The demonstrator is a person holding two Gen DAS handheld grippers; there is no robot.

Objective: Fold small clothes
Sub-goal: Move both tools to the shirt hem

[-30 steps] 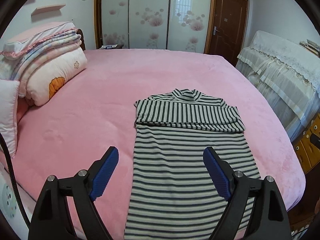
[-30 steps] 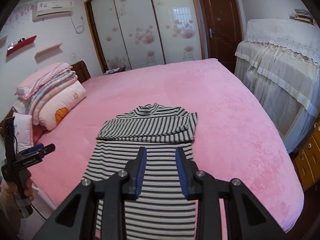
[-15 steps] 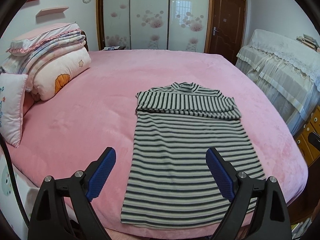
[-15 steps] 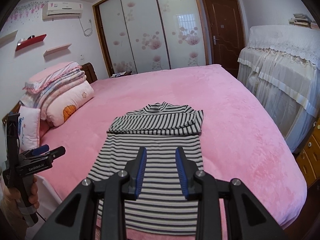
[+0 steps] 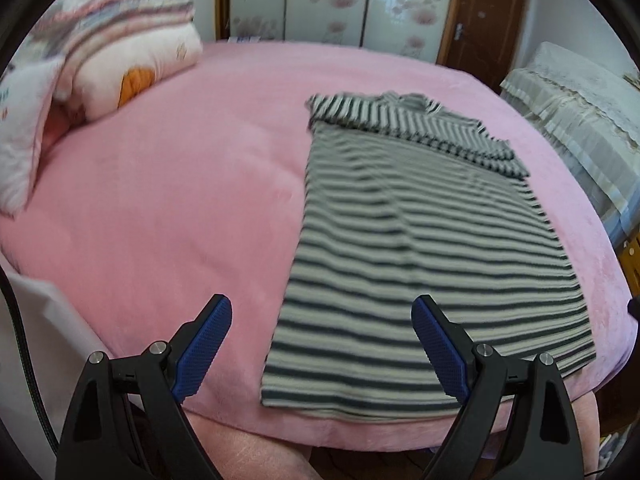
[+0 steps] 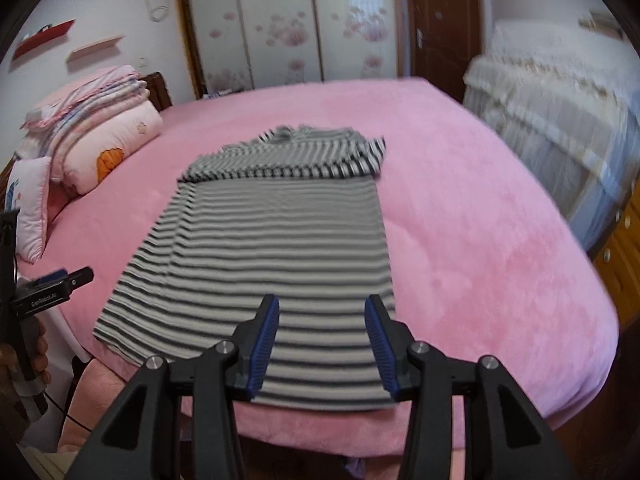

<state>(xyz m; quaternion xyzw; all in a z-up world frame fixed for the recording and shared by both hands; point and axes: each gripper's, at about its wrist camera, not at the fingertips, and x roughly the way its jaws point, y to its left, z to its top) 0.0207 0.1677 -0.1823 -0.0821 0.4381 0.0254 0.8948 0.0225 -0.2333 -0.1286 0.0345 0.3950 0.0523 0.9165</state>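
A grey-and-white striped top (image 5: 420, 240) lies flat on the pink bed (image 5: 180, 200), sleeves folded across the chest, hem at the near edge. It also shows in the right wrist view (image 6: 272, 248). My left gripper (image 5: 322, 344) is open wide and empty, held above the hem's left corner. My right gripper (image 6: 322, 344) is open and empty, held above the hem's right part. The left gripper also shows at the left edge of the right wrist view (image 6: 52, 288).
Folded quilts and pillows (image 5: 120, 52) are stacked at the bed's far left. A cloth-covered piece of furniture (image 6: 560, 120) stands to the right of the bed. Wardrobe doors (image 6: 280, 24) and a brown door (image 6: 444, 20) are behind.
Both grippers have drawn back toward the near edge of the bed and lowered toward the hem. The right gripper's jaws have opened wider. The top has not moved.
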